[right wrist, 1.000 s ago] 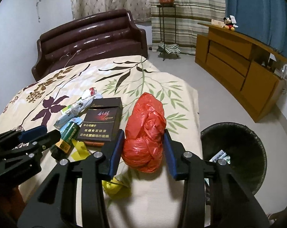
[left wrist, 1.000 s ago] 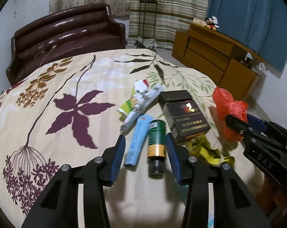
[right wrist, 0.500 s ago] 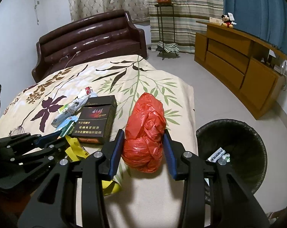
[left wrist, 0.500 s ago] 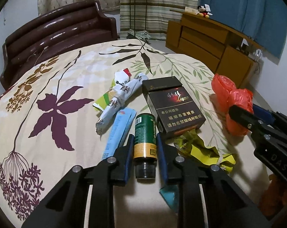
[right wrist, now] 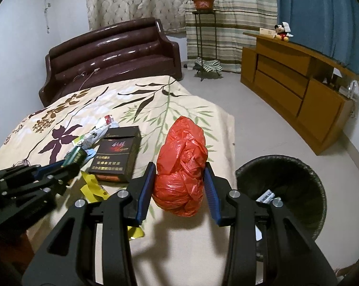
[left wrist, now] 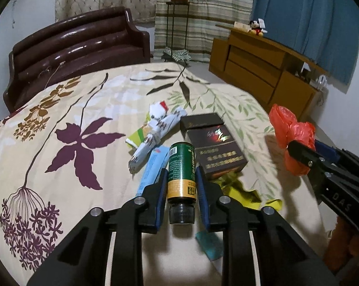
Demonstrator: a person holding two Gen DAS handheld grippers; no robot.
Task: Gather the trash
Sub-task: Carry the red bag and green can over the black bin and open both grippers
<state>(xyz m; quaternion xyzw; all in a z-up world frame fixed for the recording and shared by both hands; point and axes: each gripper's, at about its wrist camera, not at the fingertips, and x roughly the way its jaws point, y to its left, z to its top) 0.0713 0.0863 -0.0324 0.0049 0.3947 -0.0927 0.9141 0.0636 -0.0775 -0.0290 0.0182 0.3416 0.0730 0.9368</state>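
My left gripper (left wrist: 181, 181) is shut on a green bottle (left wrist: 181, 171) with a gold band and black cap, lifted a little off the bed. My right gripper (right wrist: 179, 186) is shut on a crumpled red plastic bag (right wrist: 183, 169), held above the bed's edge; the bag also shows in the left wrist view (left wrist: 291, 133). A dark cigarette carton (left wrist: 212, 143), a crumpled white wrapper (left wrist: 155, 131), a light blue tube box (left wrist: 152, 166) and a yellow wrapper (left wrist: 241, 190) lie on the bed. A black trash bin (right wrist: 291, 190) stands on the floor at the right.
The bed has a floral cover (left wrist: 84, 119) and a dark brown headboard (left wrist: 77, 45). A wooden dresser (right wrist: 296, 90) runs along the right wall. A plant stand (right wrist: 203, 35) is by the curtains. Grey floor (right wrist: 251, 119) lies between bed and dresser.
My left gripper has closed on the green bottle and raised it slightly. My right gripper has kept hold of the red bag and lifted it, drawing nearer the bin.
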